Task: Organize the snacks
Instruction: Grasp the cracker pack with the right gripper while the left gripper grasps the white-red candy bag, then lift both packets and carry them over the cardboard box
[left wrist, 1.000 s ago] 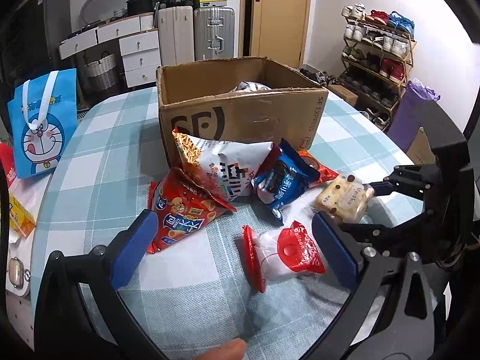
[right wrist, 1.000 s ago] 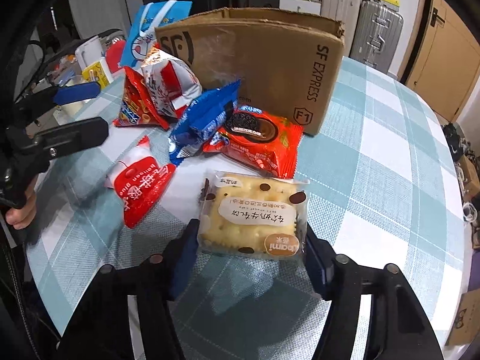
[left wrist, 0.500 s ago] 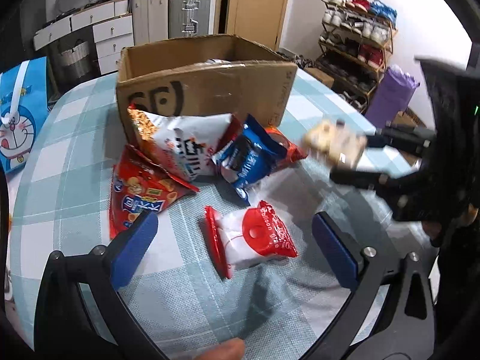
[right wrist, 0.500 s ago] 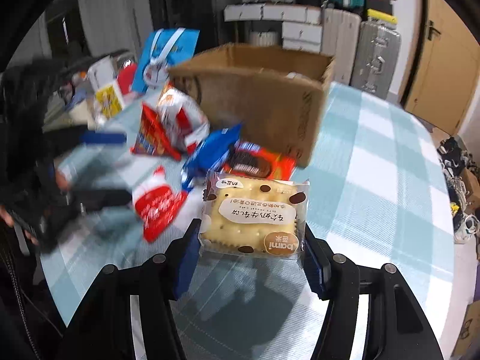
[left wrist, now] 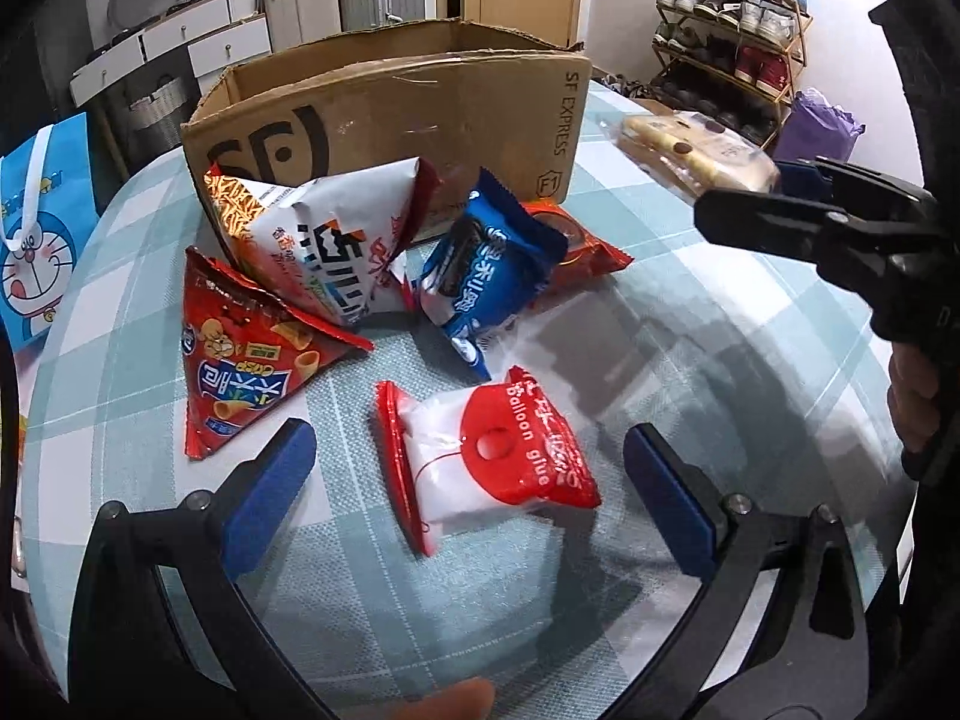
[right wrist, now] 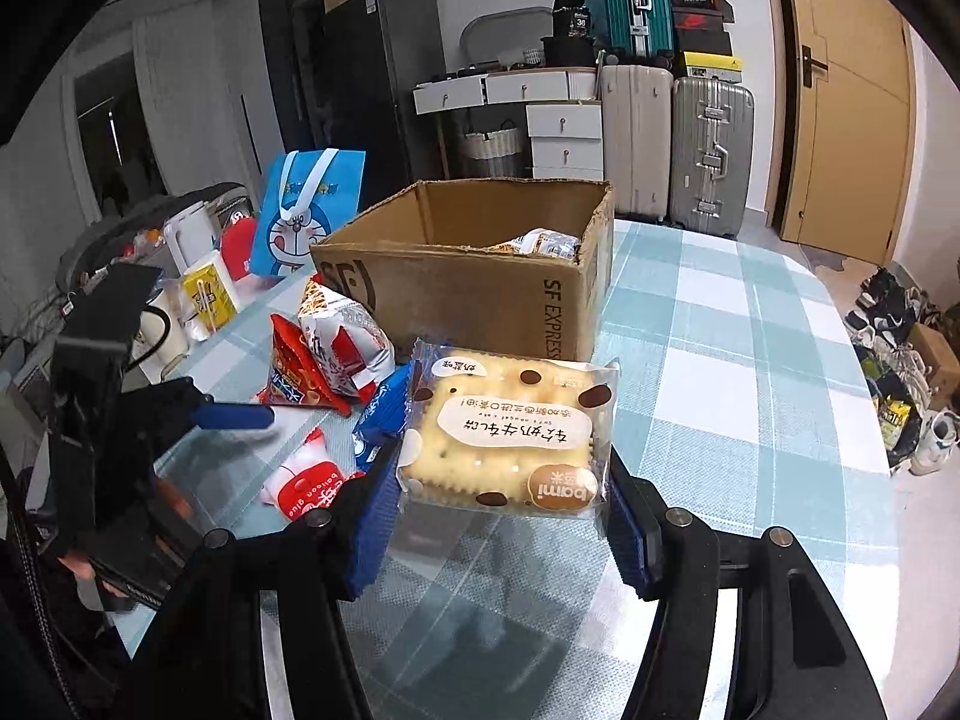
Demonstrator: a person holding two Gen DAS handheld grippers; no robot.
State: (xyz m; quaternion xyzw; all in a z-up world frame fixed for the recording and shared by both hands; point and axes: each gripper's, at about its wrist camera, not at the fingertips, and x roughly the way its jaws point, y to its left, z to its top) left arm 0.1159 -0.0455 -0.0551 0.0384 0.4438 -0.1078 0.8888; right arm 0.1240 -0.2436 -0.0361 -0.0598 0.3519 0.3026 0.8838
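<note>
My right gripper (right wrist: 501, 516) is shut on a clear-wrapped biscuit pack (right wrist: 507, 429), held in the air in front of the open cardboard box (right wrist: 474, 294). From the left wrist view that biscuit pack (left wrist: 684, 147) hangs to the right of the box (left wrist: 390, 114). My left gripper (left wrist: 468, 498) stands open, low over the table, with a red-and-white snack pack (left wrist: 480, 462) lying between its fingers, untouched. Beyond it lie a red chip bag (left wrist: 240, 360), a white chip bag (left wrist: 324, 240), a blue cookie pack (left wrist: 486, 276) and an orange-red pack (left wrist: 576, 246).
The round table (right wrist: 738, 360) has a teal checked cloth. A blue cartoon bag (right wrist: 306, 216), a white mug and small items stand at its left edge. One wrapped snack lies inside the box. Suitcases, drawers and a shoe rack (left wrist: 726, 18) stand behind.
My right gripper has lifted the biscuit pack off the table and up toward the box. My left gripper has moved down and closer over the red-and-white pack.
</note>
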